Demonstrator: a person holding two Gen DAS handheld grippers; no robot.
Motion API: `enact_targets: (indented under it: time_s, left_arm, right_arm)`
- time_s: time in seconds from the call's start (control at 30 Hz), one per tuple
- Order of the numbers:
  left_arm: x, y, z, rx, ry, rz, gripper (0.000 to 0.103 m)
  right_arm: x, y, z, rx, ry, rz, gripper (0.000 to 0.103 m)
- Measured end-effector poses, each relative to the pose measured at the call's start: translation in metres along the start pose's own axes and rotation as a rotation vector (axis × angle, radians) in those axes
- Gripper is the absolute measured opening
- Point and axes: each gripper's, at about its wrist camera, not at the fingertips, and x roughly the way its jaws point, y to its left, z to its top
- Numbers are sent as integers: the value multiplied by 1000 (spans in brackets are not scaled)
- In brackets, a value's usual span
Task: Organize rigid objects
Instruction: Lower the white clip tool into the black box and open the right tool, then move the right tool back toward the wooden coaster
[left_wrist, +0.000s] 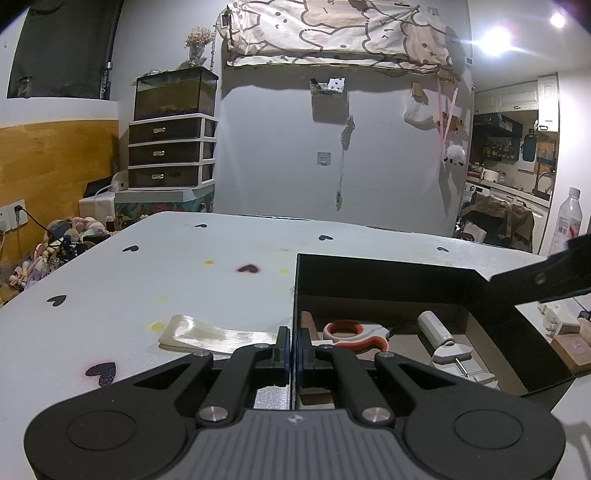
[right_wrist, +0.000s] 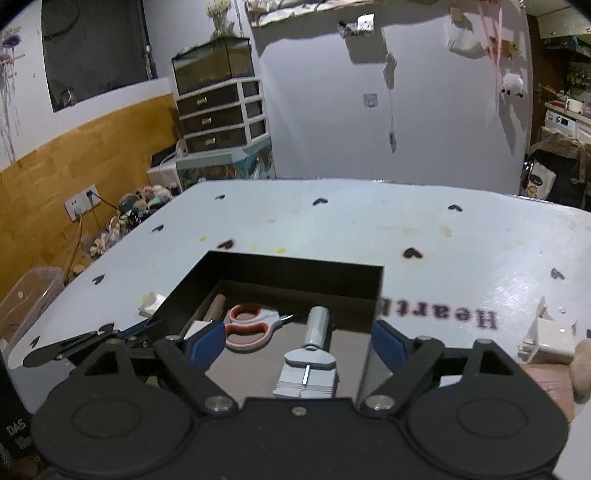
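Note:
A black open box (left_wrist: 388, 273) (right_wrist: 295, 267) stands on the white table. In it lie orange-handled scissors (left_wrist: 354, 334) (right_wrist: 251, 326), a grey tool with a round handle (left_wrist: 443, 339) (right_wrist: 312, 350) and a brown wooden piece (left_wrist: 308, 325) (right_wrist: 215, 308). My left gripper (left_wrist: 294, 350) is shut on the box's left wall. My right gripper (right_wrist: 299, 343) is open and empty above the box's near side; its arm shows at the right edge of the left wrist view (left_wrist: 546, 280). My left gripper also shows in the right wrist view (right_wrist: 92, 341).
A pale flat piece (left_wrist: 207, 334) (right_wrist: 149, 303) lies on the table left of the box. A white block (right_wrist: 550, 339) and a wooden block (left_wrist: 572, 347) lie to its right. A plastic bottle (left_wrist: 567, 221) stands at the far right. A drawer unit (left_wrist: 171, 151) stands behind the table.

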Motion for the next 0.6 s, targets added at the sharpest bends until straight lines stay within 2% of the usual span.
enact_targets:
  time_s: [0.17, 0.3, 0.6]
  left_arm:
    - [-2, -3, 0, 2, 0, 6, 3]
    - [-2, -4, 0, 3, -1, 8, 3]
    - [-4, -4, 1, 3, -1, 11, 3]
  right_arm:
    - [-18, -14, -8, 6, -63, -4, 96]
    - [-30, -29, -19, 8, -109, -43, 99]
    - [-39, -77, -45, 53, -149, -143, 100]
